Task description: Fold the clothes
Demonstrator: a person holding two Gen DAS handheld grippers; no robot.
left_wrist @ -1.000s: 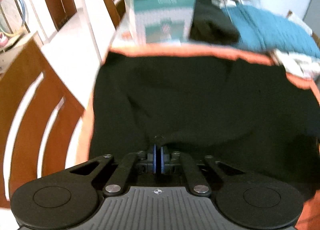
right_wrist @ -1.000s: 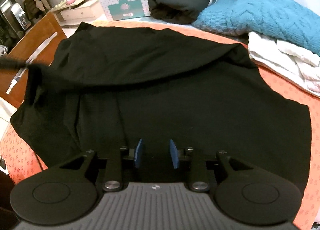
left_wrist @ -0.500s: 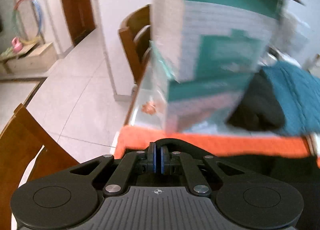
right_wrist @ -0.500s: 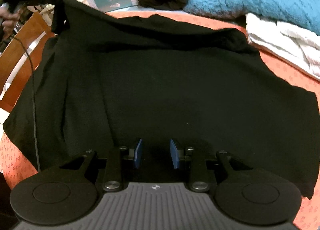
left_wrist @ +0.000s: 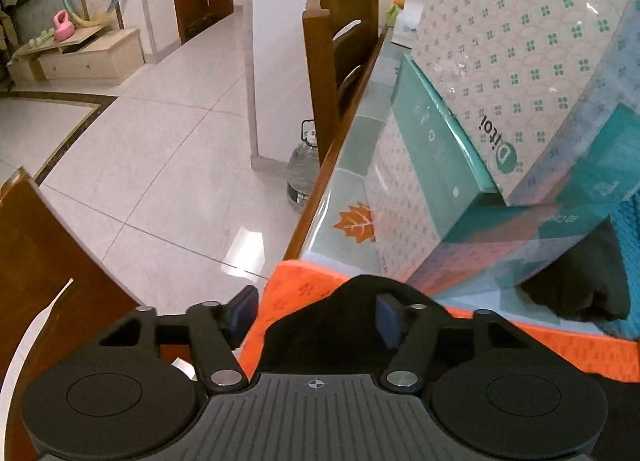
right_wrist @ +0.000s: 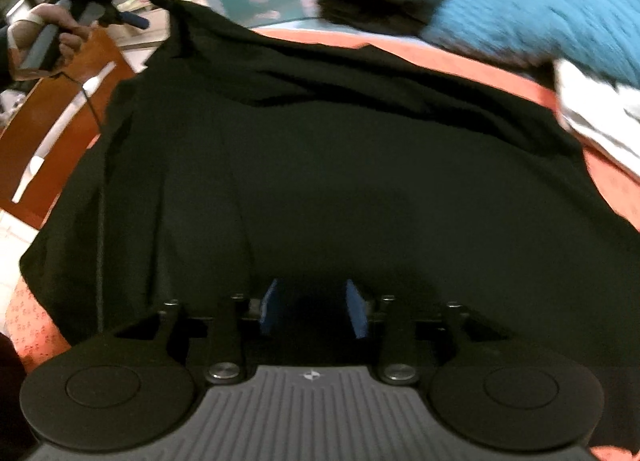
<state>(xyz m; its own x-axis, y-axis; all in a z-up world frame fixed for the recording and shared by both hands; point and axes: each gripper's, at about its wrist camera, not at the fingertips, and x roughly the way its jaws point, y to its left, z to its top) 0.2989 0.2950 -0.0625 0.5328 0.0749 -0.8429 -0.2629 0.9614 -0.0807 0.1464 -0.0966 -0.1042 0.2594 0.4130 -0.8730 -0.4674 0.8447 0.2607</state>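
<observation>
The garment [right_wrist: 360, 165] is plain black, with no print on it. Under it the table cover [left_wrist: 304, 293] is bright orange with a small repeated paw-like motif in a darker orange. The stacked boxes [left_wrist: 520, 73] are pale grey dotted with little teal four-petal marks, edged in solid teal (one carries a teal logo). A chunky cable-knit sweater [right_wrist: 536, 9] is teal blue; beside it lies a white cloth [right_wrist: 600, 117]. Both grippers are matte black with blue pads [right_wrist: 269, 307]. The chair [left_wrist: 340, 57] is reddish-brown wood; the floor [left_wrist: 160, 165] is glossy white tile.
</observation>
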